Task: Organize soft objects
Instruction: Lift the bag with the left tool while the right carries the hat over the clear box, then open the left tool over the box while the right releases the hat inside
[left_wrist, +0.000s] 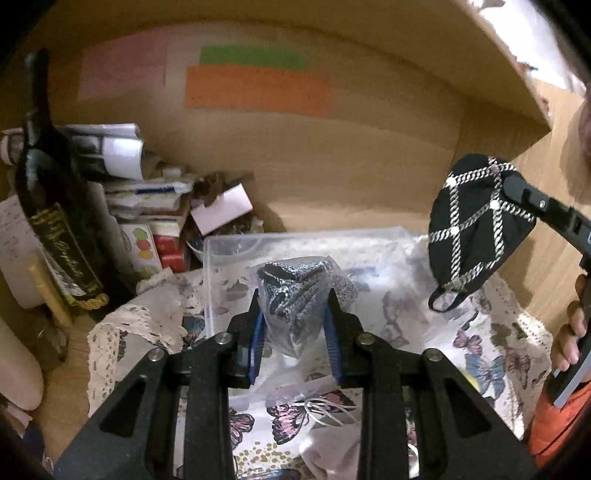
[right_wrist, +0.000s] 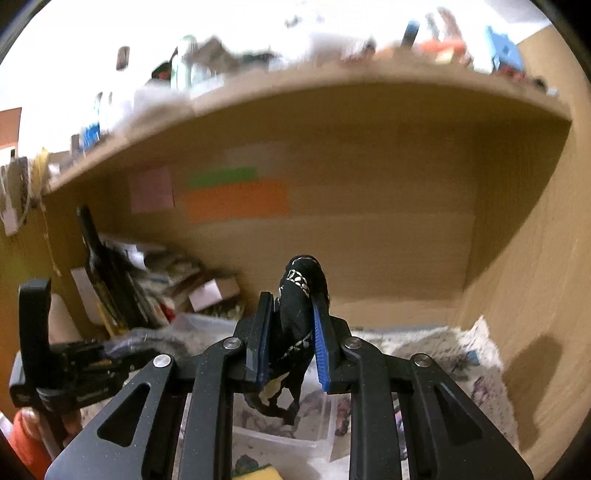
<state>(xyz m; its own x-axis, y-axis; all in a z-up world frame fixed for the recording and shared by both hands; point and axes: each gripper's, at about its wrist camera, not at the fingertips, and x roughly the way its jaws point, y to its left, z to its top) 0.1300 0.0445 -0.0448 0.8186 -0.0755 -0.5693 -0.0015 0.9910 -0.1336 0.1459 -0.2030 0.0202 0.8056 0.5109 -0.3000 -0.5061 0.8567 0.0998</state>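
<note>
My left gripper (left_wrist: 293, 304) is shut on a clear plastic bag with a grey-blue knitted item (left_wrist: 295, 291) inside, held just above a clear plastic box (left_wrist: 221, 258). My right gripper (right_wrist: 291, 317) is shut on a black fabric mask with silver chain pattern (right_wrist: 295, 314). In the left wrist view that mask (left_wrist: 476, 225) hangs in the air at the right, above the box's right side, with the right gripper's fingers (left_wrist: 524, 192) clamped on its top. The left gripper's body (right_wrist: 66, 362) shows at the left of the right wrist view.
A butterfly-print cloth (left_wrist: 491, 354) covers the shelf floor under the box. A dark wine bottle (left_wrist: 55, 206) and a pile of boxes and papers (left_wrist: 155, 206) stand at the left. Wooden shelf walls close in behind and right. A yellow sponge (right_wrist: 258, 470) lies below.
</note>
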